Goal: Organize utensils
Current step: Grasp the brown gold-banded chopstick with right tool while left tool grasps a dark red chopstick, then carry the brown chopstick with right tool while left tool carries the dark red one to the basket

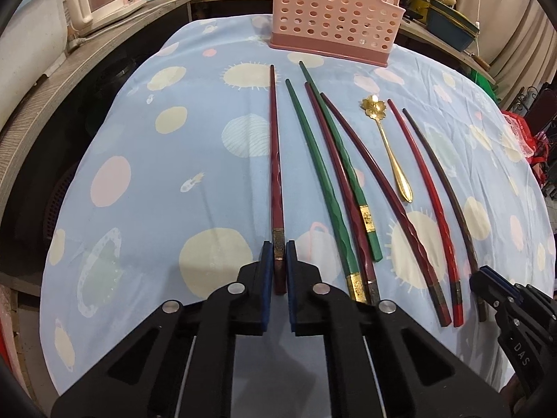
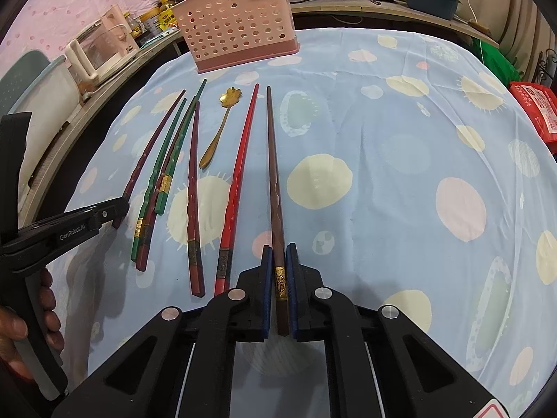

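Barely begun: each claw, left gripper (image 1: 277, 257) and right gripper (image 2: 279, 261), pinches one chopstick; pink basket (image 1: 334, 10) holds nothing visible.

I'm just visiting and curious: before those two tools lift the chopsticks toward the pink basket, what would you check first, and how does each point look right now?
1. Left gripper closed on the dark red chopstick: ok, its fingers press the thick end.
2. Right gripper closed on the brown chopstick: ok, gripped at the gold band.
3. Only one chopstick in each grip: ok.
4. Pink basket upright with its top open: ok.
5. Path to the basket free: ok for the right; the left's chopstick lies apart from the green chopstick beside it.
6. Room inside the basket: cannot tell, its inside is hidden.
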The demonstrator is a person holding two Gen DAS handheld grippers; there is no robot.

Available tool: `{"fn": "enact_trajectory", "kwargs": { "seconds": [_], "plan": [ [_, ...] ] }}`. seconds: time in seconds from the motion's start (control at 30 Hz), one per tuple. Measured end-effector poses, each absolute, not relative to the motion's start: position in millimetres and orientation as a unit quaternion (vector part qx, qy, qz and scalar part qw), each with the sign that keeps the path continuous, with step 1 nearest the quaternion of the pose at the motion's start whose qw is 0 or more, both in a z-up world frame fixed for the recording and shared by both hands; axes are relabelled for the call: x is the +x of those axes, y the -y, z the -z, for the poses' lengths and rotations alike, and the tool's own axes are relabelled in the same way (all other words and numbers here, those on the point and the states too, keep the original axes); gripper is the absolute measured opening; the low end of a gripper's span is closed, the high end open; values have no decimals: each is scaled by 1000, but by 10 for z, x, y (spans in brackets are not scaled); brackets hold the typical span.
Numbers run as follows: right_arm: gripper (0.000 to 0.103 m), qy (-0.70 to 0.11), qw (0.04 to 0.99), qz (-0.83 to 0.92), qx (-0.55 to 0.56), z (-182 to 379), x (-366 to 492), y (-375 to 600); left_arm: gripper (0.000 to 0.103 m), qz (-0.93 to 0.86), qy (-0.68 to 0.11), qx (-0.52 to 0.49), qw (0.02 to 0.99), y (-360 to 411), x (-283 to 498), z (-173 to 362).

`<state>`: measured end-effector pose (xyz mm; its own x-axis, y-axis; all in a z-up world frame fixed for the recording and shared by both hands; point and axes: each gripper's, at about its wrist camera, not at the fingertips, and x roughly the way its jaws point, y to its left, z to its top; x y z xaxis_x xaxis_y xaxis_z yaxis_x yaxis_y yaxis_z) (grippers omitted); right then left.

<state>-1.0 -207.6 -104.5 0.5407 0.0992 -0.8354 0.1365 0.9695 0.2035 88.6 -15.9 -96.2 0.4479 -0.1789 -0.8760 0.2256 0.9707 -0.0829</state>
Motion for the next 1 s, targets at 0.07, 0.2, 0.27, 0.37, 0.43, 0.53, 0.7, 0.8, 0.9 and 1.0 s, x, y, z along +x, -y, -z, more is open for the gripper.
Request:
{"fn": "enact_trajectory", "kwargs": {
  "seconds": [0.07, 0.2, 0.27, 0.37, 0.43, 0.53, 0.7, 0.8, 0.9, 1.0],
  "plan": [
    [8, -479, 869, 11, 123, 1044, -13, 2078, 7, 120, -512, 20, 851, 143, 867, 948],
    [7, -479, 869, 10, 125, 1033, -34, 2086, 7, 121, -507, 20, 853, 107, 816, 897],
    [7, -477, 870, 10, 126, 1013, -58, 2089, 7, 120, -506, 20, 854, 89, 789, 865],
    [7, -471, 873, 8, 127, 965, -120, 2081, 7, 115, -499, 24, 859, 54, 733, 786],
    [7, -465, 876, 7, 128, 904, -153, 2086, 7, 113, -494, 26, 862, 37, 707, 722],
    [7, -454, 881, 5, 132, 804, -198, 2093, 7, 110, -485, 31, 867, 25, 664, 600],
    [7, -430, 892, 3, 138, 570, -246, 2121, 7, 109, -471, 39, 874, 25, 601, 400],
    [7, -413, 900, 3, 140, 413, -268, 2146, 7, 109, -463, 41, 879, 35, 578, 263],
    [7, -396, 906, 2, 147, 250, -275, 2190, 7, 108, -452, 43, 884, 49, 566, 125],
    [7, -375, 915, 1, 150, 67, -262, 2232, 7, 107, -443, 45, 889, 55, 571, -5]
  ]
}}
